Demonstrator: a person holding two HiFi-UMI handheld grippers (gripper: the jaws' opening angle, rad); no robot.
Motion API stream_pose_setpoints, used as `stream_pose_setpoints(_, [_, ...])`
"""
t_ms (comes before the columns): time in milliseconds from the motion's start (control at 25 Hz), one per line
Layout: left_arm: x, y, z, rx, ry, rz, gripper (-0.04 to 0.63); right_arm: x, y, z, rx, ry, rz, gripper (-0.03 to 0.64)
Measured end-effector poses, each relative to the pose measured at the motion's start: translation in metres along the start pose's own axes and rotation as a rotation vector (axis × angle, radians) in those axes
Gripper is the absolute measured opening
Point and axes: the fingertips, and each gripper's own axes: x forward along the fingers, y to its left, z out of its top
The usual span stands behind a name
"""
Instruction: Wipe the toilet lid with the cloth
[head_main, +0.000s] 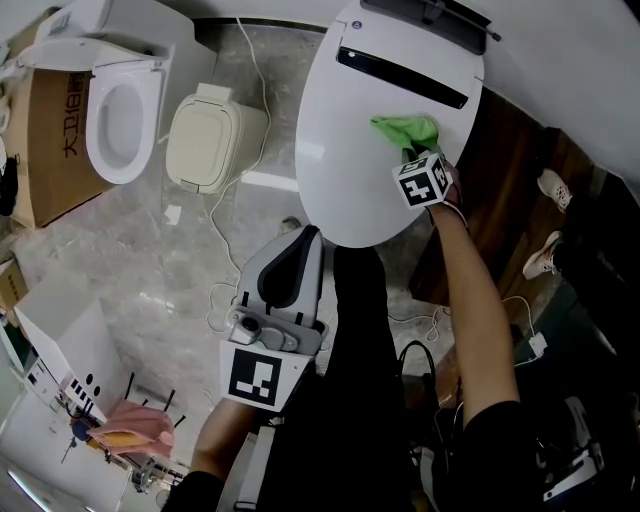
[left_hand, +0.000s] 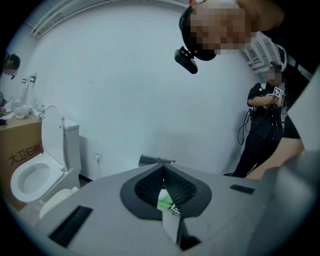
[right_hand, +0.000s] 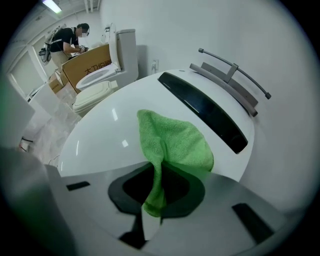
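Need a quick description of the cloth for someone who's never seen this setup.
Find the big white toilet lid at the head view's top centre. Near its far end, just below the black strip, lies the green cloth, pinched in the right gripper. It is the only bright green thing on that white surface.

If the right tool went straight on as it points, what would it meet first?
The right tool, clamped on the green cloth, would likely press it into the white toilet lid, short of the black strip; depth is unclear.
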Motion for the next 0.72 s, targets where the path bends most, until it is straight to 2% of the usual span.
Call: stream_pose_setpoints(720, [-0.089,0.045,-0.009,0.014,-0.015,-0.058,0.008,-0.003,0.176,-0.052,-0.063,0.104,0.036,0.044])
